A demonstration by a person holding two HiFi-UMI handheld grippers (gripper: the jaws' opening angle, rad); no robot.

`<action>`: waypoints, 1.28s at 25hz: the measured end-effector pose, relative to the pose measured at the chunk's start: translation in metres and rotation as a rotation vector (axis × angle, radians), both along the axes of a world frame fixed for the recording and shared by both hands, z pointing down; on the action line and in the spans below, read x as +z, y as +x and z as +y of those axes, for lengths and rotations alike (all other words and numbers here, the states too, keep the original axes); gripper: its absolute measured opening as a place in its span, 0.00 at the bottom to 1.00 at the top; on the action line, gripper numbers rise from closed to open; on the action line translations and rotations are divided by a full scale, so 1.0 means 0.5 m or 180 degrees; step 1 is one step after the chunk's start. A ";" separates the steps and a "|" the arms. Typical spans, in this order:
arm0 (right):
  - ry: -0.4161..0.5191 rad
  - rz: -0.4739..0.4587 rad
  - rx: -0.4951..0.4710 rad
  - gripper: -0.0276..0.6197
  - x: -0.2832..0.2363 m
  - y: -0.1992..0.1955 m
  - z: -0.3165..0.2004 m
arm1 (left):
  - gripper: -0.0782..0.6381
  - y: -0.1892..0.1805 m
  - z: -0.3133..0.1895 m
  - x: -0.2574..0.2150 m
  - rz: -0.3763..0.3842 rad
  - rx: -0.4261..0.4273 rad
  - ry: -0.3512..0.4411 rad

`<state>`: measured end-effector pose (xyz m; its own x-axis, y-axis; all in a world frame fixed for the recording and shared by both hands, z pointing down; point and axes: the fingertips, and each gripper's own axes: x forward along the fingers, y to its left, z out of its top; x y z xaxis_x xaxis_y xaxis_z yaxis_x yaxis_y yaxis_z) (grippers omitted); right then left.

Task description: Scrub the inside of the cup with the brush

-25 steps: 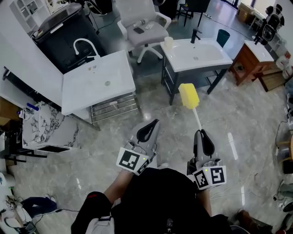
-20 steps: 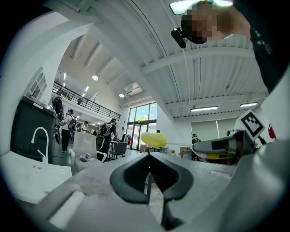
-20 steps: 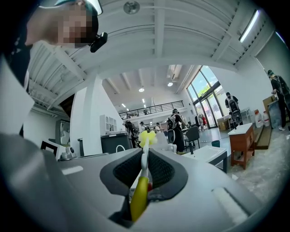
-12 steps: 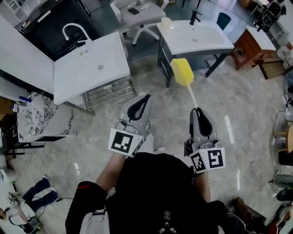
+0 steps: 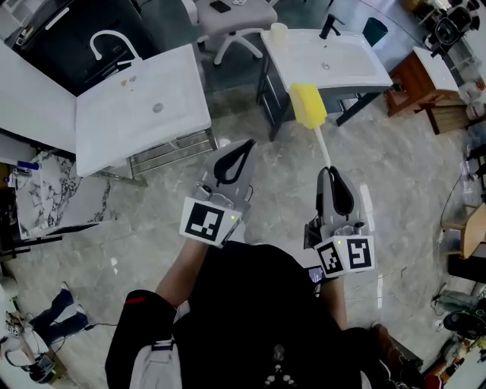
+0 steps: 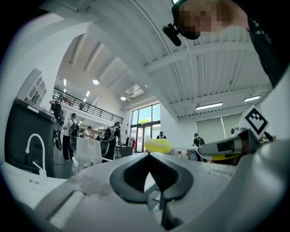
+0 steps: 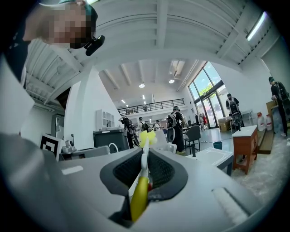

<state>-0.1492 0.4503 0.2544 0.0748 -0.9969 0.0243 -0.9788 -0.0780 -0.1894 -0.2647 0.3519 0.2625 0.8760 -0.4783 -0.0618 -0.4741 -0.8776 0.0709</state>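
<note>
A pale cup [image 5: 279, 33] stands on the back left corner of the white sink table [image 5: 357, 76] ahead. My right gripper [image 5: 328, 170] is shut on the white handle of the brush [image 5: 322, 148]. Its yellow sponge head [image 5: 307, 105] points forward, just short of that table's front edge. In the right gripper view the handle [image 7: 143, 168] runs out between the pads to the sponge head [image 7: 147, 138]. My left gripper [image 5: 243, 144] is shut and holds nothing, level beside the right one. From the left gripper view [image 6: 148, 154] the sponge head [image 6: 157, 145] shows just ahead.
A white sink counter [image 5: 137, 106] with a curved white faucet [image 5: 106, 42] stands at the left over a wire rack [image 5: 171, 148]. A black faucet [image 5: 328, 26] stands on the cup's table. An office chair [image 5: 235, 15] and a wooden desk [image 5: 425, 80] stand behind, on marble floor.
Both grippers have moved forward together with the person toward the sink table. The sponge head has come up to its front edge. Both jaws stay shut.
</note>
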 end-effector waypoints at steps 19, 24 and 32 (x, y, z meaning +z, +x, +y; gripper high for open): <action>-0.0092 -0.0006 0.0205 0.11 0.028 -0.002 -0.259 | 0.11 -0.021 -0.275 0.033 0.0001 0.0080 -0.0075; -0.0111 -0.0024 0.0241 0.11 0.031 0.026 -0.288 | 0.11 0.003 -0.297 0.047 0.0031 0.0127 -0.0142; -0.0081 -0.0086 0.0147 0.11 0.042 0.107 -0.342 | 0.11 0.078 -0.325 0.046 0.0047 0.0093 -0.0036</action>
